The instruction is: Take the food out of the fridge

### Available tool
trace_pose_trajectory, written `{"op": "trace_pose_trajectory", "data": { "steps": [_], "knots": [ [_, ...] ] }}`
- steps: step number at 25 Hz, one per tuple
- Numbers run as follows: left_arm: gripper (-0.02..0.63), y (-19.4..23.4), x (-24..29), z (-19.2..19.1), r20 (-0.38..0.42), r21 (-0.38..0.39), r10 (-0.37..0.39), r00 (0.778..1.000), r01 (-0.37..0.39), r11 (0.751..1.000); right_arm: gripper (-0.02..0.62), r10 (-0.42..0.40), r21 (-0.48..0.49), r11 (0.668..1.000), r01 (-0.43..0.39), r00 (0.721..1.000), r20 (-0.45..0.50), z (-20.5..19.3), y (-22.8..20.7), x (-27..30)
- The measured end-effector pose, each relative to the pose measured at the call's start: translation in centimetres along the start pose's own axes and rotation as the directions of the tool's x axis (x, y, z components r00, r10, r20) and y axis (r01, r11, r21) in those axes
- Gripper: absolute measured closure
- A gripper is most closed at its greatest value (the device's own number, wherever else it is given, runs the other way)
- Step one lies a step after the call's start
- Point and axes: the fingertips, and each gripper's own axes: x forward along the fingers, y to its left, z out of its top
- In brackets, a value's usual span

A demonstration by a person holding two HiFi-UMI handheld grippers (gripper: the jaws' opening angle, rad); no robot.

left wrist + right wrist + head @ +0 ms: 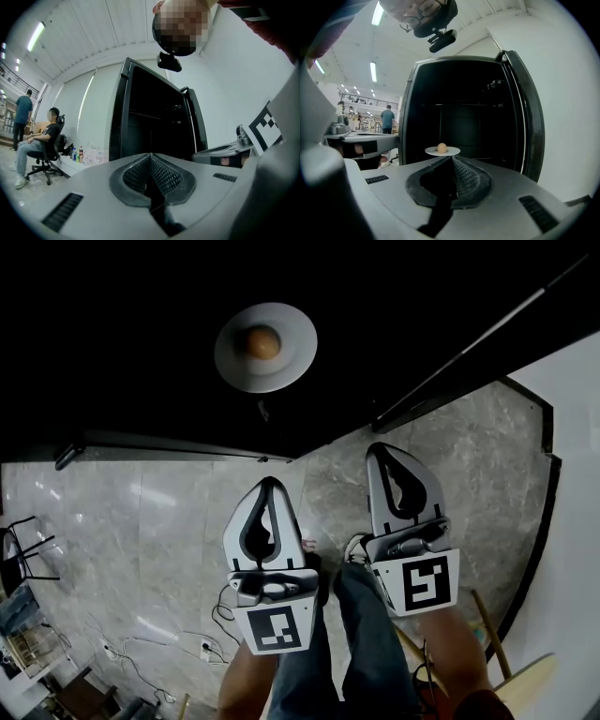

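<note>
The left hand-held gripper (272,484) and right hand-held gripper (381,450) are closed, empty; fridge (464,93) interior lost in darkness.

Left gripper (270,486): fingers closed together, nothing between them, pointing forward.
Right gripper (382,452): fingers closed together, empty, alongside the left, slightly further forward.

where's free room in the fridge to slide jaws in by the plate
The shelf looks bare on both sides of the plate and behind it, out to the fridge walls, though it's dark. Nothing crowds it.
</note>
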Motion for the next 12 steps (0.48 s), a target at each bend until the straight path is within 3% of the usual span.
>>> {"op": "trace_pose_trajectory", "data": {
  "steps": [12],
  "knots": [
    [0.594,1.0,-0.8,0.0,-0.002,-0.012,0.020,1.000,-0.020,1.000,0.569,0.101,0.050,0.994,-0.097,0.992,-0.076,-1.4,2.0,3.4]
  ]
}}
